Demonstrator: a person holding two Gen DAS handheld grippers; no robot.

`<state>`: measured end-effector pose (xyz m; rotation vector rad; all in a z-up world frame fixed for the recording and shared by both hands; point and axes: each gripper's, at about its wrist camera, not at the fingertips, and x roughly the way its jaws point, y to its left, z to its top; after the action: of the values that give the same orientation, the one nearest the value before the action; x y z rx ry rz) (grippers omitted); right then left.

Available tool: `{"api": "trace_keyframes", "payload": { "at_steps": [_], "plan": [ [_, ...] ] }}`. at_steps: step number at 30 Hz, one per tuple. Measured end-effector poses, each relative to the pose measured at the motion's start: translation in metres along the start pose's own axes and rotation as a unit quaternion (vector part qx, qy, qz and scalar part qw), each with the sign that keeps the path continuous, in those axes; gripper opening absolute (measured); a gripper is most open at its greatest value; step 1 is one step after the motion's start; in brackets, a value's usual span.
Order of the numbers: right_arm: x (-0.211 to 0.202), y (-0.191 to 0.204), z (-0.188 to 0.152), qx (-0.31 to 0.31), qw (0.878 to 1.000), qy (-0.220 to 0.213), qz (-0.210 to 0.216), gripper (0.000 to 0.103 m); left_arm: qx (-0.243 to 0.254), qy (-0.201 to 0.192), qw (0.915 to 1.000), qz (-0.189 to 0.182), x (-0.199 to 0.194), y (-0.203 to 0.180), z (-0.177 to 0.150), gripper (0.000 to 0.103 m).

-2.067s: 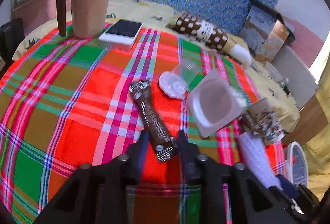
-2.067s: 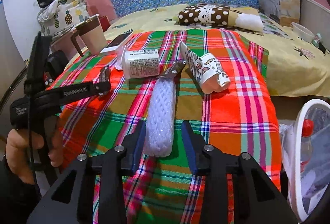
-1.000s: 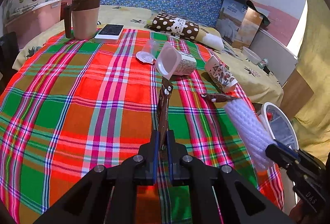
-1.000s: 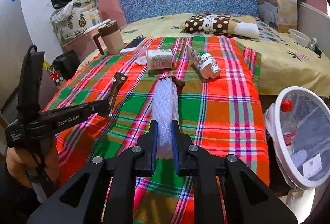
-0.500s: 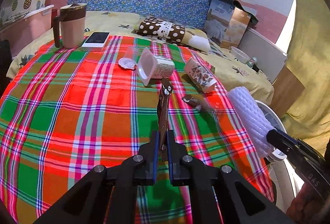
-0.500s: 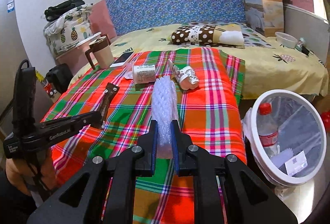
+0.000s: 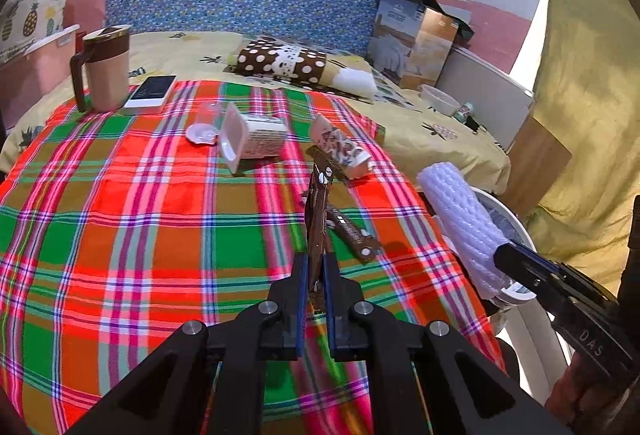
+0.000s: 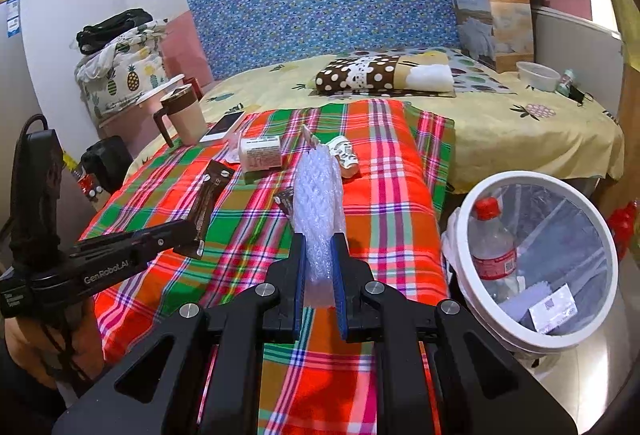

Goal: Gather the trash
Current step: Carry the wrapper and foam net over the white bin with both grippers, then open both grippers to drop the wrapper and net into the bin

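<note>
We hold two pieces of trash above the plaid-covered desk point(image 7: 120, 219): the left claw point(image 7: 315, 275) is clenched on the near end of a brown snack wrapper point(image 7: 318, 211), which stands up thin and limp from the pads, and the right claw point(image 8: 320, 263) is clenched on the near end of a white foam net sleeve point(image 8: 318, 195). Both look very light and soft; we judge the sleeve squashes readily and the wrapper is slick, so an end grip well inside the pads suits them. Another brown wrapper point(image 7: 352, 233), a tipped yogurt cup point(image 7: 256, 141), a paper cup point(image 7: 340, 149) and a clear lid point(image 7: 202, 133) lie farther out on the cloth. To the right, beside the desk, stands the white-rimmed bin point(image 8: 500, 183), lined with a clear bag and holding a plastic bottle point(image 8: 492, 247) and paper scraps.
</note>
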<state>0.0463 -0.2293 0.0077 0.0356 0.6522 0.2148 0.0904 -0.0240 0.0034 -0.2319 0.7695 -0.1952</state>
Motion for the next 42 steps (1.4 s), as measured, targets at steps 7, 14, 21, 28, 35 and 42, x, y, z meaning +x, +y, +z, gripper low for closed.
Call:
{"api": "trace_keyframes", "payload": {
  "at_steps": [7, 14, 21, 28, 35, 42],
  "plan": [
    [-0.008, -0.016, 0.001, 0.013, 1.000, -0.008, -0.019, 0.015, 0.025, 0.002, 0.9994, -0.022, 0.003, -0.029, 0.002, 0.007],
    [-0.022, -0.047, -0.002, 0.043, 0.997, -0.019, -0.060, 0.015, 0.064, 0.013, 0.9964, -0.054, 0.018, -0.070, 0.004, 0.007],
    [-0.036, -0.079, -0.006, 0.076, 0.991, -0.028, -0.103, 0.015, 0.102, 0.026, 0.9903, -0.090, 0.039, -0.114, 0.007, 0.007],
    [-0.043, -0.107, -0.010, 0.107, 0.985, -0.028, -0.135, 0.015, 0.126, 0.038, 0.9847, -0.115, 0.059, -0.148, 0.010, 0.007],
    [-0.040, -0.125, -0.016, 0.127, 0.980, -0.021, -0.150, 0.015, 0.145, 0.053, 0.9792, -0.132, 0.082, -0.175, 0.010, 0.007],
    [-0.038, -0.144, -0.021, 0.145, 0.976, -0.010, -0.163, 0.015, 0.158, 0.075, 0.9741, -0.144, 0.108, -0.197, 0.007, 0.007]
  ]
}}
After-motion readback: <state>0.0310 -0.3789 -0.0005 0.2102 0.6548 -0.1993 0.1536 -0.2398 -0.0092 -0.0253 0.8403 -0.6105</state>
